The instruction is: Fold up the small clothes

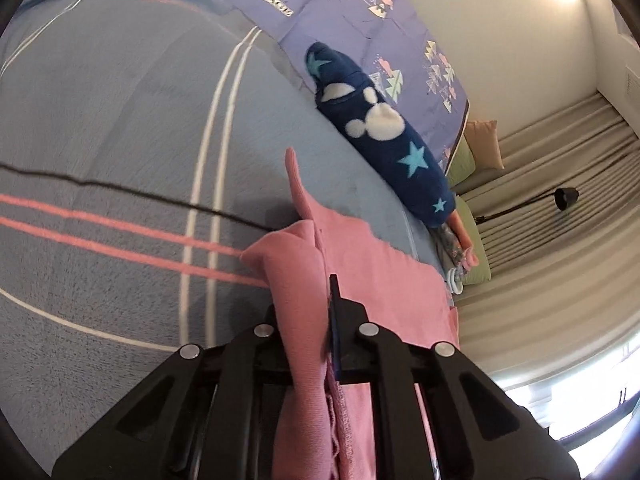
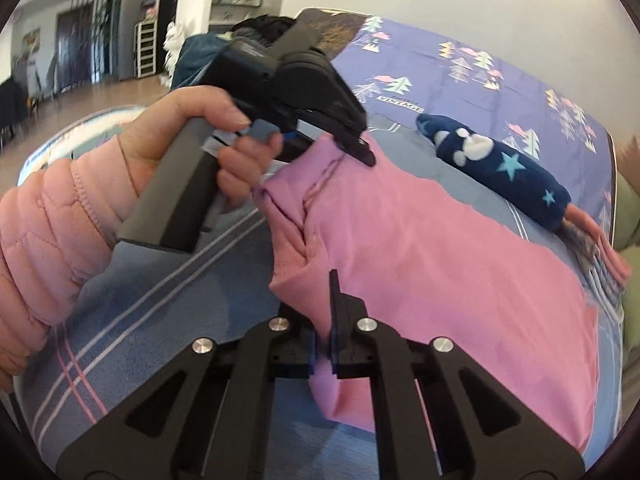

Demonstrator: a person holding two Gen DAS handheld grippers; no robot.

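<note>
The pink garment [image 2: 440,264], pinched by both closed grippers, left gripper [image 2: 362,152] and right gripper [image 2: 332,344], along what looks like one edge, spreads rightward from them.

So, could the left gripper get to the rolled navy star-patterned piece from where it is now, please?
Probably not yet. The left gripper is shut on the pink garment, so it is occupied. The navy roll lies apart from it further up the grey bedspread, with bare cover between, so the path looks free once it lets go.

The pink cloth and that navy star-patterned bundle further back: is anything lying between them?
Nothing: both wrist views show only bare blue bedspread between the pink garment and the navy bundle.
</note>
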